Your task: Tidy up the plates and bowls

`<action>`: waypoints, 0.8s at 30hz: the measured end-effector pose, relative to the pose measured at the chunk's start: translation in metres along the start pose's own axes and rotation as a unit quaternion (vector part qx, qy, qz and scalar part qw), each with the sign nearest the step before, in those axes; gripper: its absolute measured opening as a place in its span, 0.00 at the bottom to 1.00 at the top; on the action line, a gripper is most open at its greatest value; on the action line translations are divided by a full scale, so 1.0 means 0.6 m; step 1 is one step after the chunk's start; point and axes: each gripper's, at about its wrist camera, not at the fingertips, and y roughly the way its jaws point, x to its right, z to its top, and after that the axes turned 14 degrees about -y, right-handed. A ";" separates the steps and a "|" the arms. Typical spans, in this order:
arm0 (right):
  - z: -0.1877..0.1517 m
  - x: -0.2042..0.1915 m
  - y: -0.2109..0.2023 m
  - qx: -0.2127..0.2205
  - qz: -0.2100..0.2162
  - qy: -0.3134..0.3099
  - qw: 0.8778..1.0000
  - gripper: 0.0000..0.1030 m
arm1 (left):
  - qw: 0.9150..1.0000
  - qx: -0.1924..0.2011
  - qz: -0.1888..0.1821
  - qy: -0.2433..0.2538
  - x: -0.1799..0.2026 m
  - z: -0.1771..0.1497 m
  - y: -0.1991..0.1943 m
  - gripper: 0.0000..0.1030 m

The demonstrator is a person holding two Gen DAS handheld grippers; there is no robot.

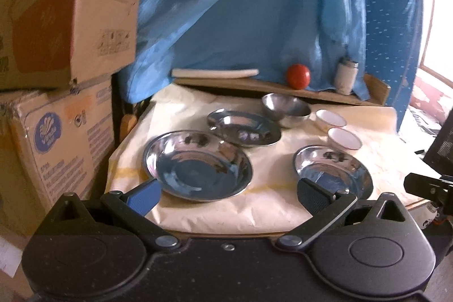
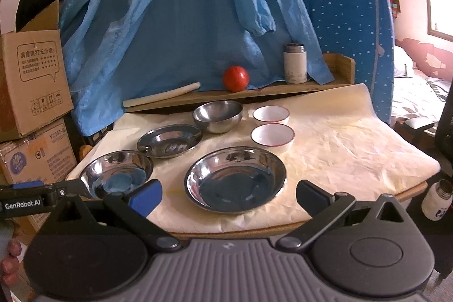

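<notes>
Three steel plates lie on the paper-covered table. The near-left plate point(image 1: 198, 167) point(image 2: 117, 173) is in front of my left gripper point(image 1: 228, 193), which is open and empty. The near-right plate point(image 2: 235, 179) point(image 1: 332, 170) lies in front of my right gripper point(image 2: 229, 196), also open and empty. A third plate point(image 1: 243, 126) point(image 2: 170, 140) lies behind them. A steel bowl point(image 1: 286, 108) point(image 2: 218, 115) stands at the back, with two white red-rimmed bowls point(image 2: 271, 115) point(image 2: 272, 136) to its right.
A wooden shelf point(image 2: 283, 88) at the back holds a red tomato point(image 2: 235, 77), a white flask point(image 2: 295, 63) and a white roll point(image 2: 161, 95). Blue cloth hangs behind. Cardboard boxes point(image 1: 56, 19) are stacked on the left. A bottle point(image 2: 437, 200) stands off the table's right edge.
</notes>
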 end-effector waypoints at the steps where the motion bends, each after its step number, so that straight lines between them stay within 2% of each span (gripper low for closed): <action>1: 0.004 -0.003 0.008 -0.001 0.006 -0.001 1.000 1.00 | 1.000 -0.004 0.003 -0.004 -0.004 0.003 0.004 0.99; 6: 0.016 -0.019 0.037 -0.007 0.027 -0.010 1.000 1.00 | 0.999 -0.017 0.015 -0.026 -0.028 0.017 0.022 0.99; 9: 0.029 -0.019 0.056 -0.005 0.042 -0.019 0.999 1.00 | 0.998 -0.023 0.023 -0.055 -0.044 0.027 0.042 0.99; 16: 0.079 -0.013 0.141 -0.009 0.101 -0.042 0.994 1.00 | 0.990 -0.062 0.058 -0.109 -0.060 0.053 0.100 0.99; 19: 0.098 -0.016 0.179 -0.016 0.135 -0.060 0.989 1.00 | 0.984 -0.077 0.070 -0.145 -0.070 0.062 0.122 0.99; 24: 0.125 -0.017 0.241 -0.038 0.190 -0.074 0.978 1.00 | 0.968 -0.107 0.076 -0.216 -0.089 0.066 0.150 0.99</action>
